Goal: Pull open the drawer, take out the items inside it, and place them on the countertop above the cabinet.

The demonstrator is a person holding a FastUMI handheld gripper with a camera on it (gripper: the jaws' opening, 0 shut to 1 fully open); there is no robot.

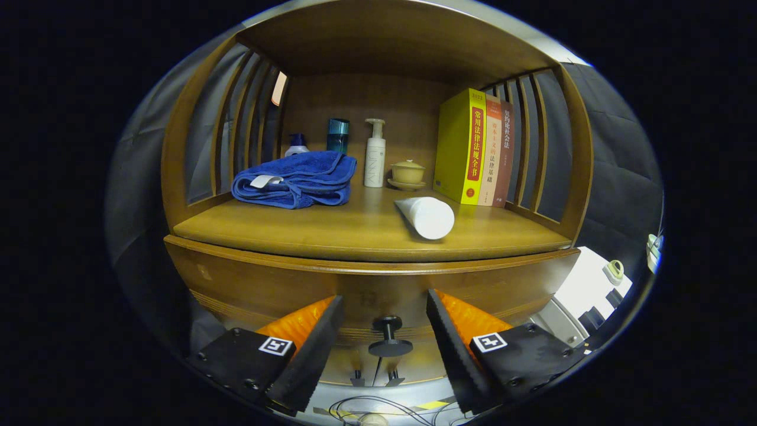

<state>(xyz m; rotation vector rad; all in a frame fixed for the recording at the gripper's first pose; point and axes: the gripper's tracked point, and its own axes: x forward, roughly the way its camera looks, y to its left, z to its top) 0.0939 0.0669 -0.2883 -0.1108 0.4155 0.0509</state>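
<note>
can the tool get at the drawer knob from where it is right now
Probably yes. The tool is open, and the black drawer knob sits between its fingers with nothing in front of it; neither finger touches it yet.

A mock home corner set up inside a booth. A wooden cabinet (366,284) with slatted sides carries household things on its counter (331,228): a folded blue towel (295,180), a pump bottle (375,154), a lidded teacup (407,171), three books (476,148). Dark padded cloth (615,171) hangs behind, and loose cables (378,408) lie on the floor.
</note>
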